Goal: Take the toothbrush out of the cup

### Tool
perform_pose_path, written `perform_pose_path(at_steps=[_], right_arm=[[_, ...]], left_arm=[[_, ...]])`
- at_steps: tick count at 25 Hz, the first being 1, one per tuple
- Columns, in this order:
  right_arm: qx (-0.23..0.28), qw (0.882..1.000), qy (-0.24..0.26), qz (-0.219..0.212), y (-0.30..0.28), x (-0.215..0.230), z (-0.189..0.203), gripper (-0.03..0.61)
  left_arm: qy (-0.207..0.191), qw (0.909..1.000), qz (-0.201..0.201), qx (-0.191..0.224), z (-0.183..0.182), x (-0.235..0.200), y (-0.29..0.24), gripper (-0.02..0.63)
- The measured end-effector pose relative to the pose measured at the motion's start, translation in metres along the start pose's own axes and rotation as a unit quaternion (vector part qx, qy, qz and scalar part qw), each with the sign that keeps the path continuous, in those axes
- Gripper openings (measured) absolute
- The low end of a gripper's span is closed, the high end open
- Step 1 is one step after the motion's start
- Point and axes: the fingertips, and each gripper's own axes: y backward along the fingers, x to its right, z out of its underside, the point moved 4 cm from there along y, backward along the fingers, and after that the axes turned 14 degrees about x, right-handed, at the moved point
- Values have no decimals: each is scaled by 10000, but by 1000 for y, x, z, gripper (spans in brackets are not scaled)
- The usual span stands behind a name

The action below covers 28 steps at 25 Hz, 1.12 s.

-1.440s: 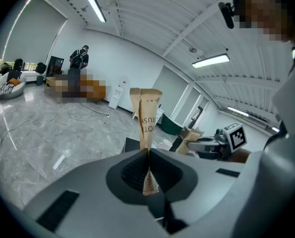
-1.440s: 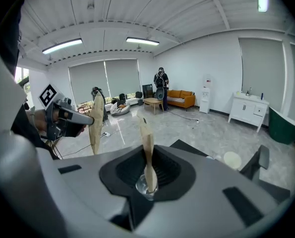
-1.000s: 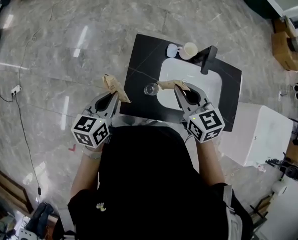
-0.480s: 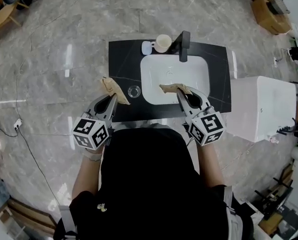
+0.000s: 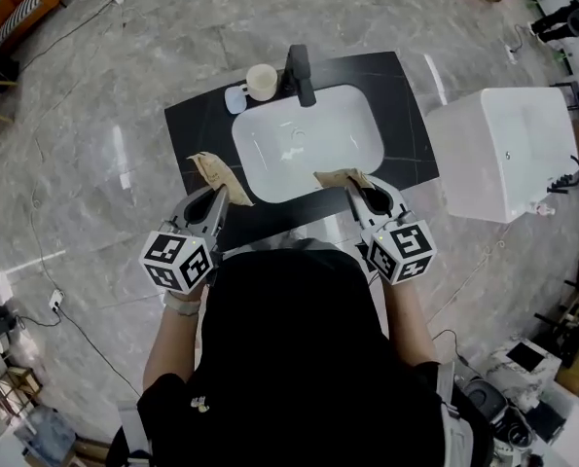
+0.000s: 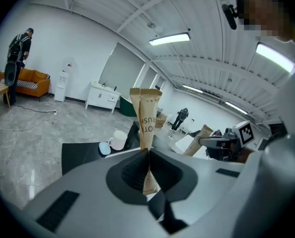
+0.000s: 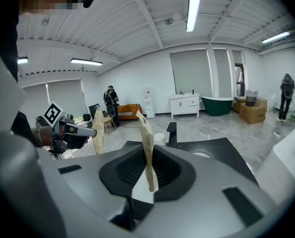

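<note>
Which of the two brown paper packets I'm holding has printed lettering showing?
The paper packet in the left gripper: dark letters run down its face. The right gripper holds a plain-looking packet, seen edge-on.

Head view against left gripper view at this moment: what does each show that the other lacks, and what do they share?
Only the head view: the marker cube on the left gripper, and the inside of the white basin. Only the left gripper view: an orange sofa, a person standing by it, and ceiling lights. Both: the cream cup on the black counter, and the left gripper and right gripper each shut on a brown paper packet.
</note>
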Motion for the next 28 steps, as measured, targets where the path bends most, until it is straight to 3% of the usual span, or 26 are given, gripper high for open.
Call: perform_pose_path(at_steps=[13, 28], right_arm=[[38, 9948, -264, 985, 55, 48, 24, 54], [36, 9930, -313, 1142, 75, 49, 33, 54]], left_arm=[[-244, 9955, 827, -404, 6, 41, -64, 28], [-330, 9930, 1006, -523, 9, 59, -75, 28]])
